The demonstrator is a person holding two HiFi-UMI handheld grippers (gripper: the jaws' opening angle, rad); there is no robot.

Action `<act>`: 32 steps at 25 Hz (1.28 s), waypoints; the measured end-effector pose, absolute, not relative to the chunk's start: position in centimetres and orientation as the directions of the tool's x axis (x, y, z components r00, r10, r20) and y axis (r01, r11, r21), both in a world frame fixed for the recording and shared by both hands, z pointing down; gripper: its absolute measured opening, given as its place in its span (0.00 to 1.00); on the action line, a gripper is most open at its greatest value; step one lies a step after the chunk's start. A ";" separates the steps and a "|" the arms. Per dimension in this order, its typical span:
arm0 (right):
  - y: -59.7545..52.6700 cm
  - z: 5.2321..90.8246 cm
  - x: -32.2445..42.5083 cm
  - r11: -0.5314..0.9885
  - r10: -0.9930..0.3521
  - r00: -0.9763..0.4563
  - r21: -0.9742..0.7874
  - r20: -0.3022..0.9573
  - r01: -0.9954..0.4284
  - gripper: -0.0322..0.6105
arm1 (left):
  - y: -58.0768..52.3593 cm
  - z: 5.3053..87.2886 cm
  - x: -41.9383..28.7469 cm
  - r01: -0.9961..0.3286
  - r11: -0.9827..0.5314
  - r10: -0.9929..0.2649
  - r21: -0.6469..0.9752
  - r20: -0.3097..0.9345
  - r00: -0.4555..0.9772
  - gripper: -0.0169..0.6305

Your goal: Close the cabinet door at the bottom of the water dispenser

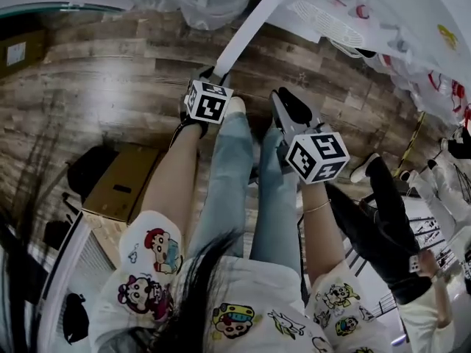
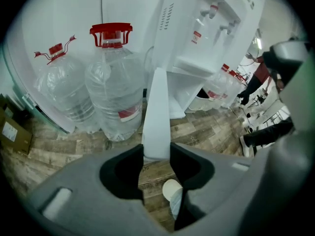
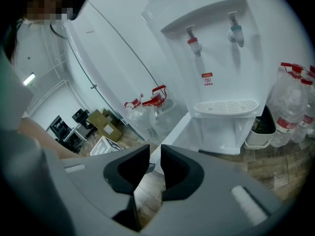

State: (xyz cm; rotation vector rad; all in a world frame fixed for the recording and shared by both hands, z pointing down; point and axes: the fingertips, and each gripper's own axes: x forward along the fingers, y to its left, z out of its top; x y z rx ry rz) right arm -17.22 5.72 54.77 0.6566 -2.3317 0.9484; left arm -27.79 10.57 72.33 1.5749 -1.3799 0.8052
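Observation:
The white water dispenser (image 3: pixel 216 58) stands ahead, and its bottom cabinet door (image 3: pixel 179 136) is swung out toward me. In the head view the door (image 1: pixel 246 39) shows as a thin white strip running down to my left gripper (image 1: pixel 210 73). Seen from the left gripper view, the door's free edge (image 2: pixel 157 107) runs between the jaws, and my left gripper (image 2: pixel 156 154) is shut on it. My right gripper (image 1: pixel 283 98) hangs beside it, to the right, off the door. Its jaws (image 3: pixel 154 163) stand slightly apart with nothing between them.
Large water bottles (image 2: pixel 115 87) with red caps stand on the wood floor left of the dispenser, more bottles (image 3: pixel 295 107) and a bin (image 3: pixel 261 129) to its right. A cardboard box (image 1: pixel 121 182) lies by my left leg. Another person (image 1: pixel 383 219) stands at the right.

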 end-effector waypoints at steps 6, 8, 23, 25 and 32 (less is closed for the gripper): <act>5.4 56.7 -15.6 0.600 -0.264 -0.712 -0.467 0.651 -0.650 0.18 | 10.7 72.2 -25.7 -0.980 0.061 -0.430 0.192 0.891 0.147 0.28; 5.2 57.2 -14.8 0.583 -0.274 -0.701 -0.466 0.659 -0.666 0.18 | 10.8 72.2 -24.7 -0.976 0.092 -0.422 0.198 0.895 0.142 0.28; 3.2 60.0 -3.2 0.360 -0.435 -0.599 -0.479 0.673 -0.800 0.17 | 9.8 72.6 -17.4 -0.947 0.268 -0.353 0.180 0.932 0.078 0.28; 3.1 60.3 -1.6 0.333 -0.449 -0.591 -0.488 0.670 -0.807 0.17 | 9.3 72.5 -16.1 -0.940 0.292 -0.349 0.178 0.935 0.069 0.28; 2.1 60.9 4.3 0.252 -0.478 -0.559 -0.503 0.678 -0.826 0.16 | 7.5 72.5 -12.6 -0.891 0.419 -0.325 0.175 0.945 0.033 0.28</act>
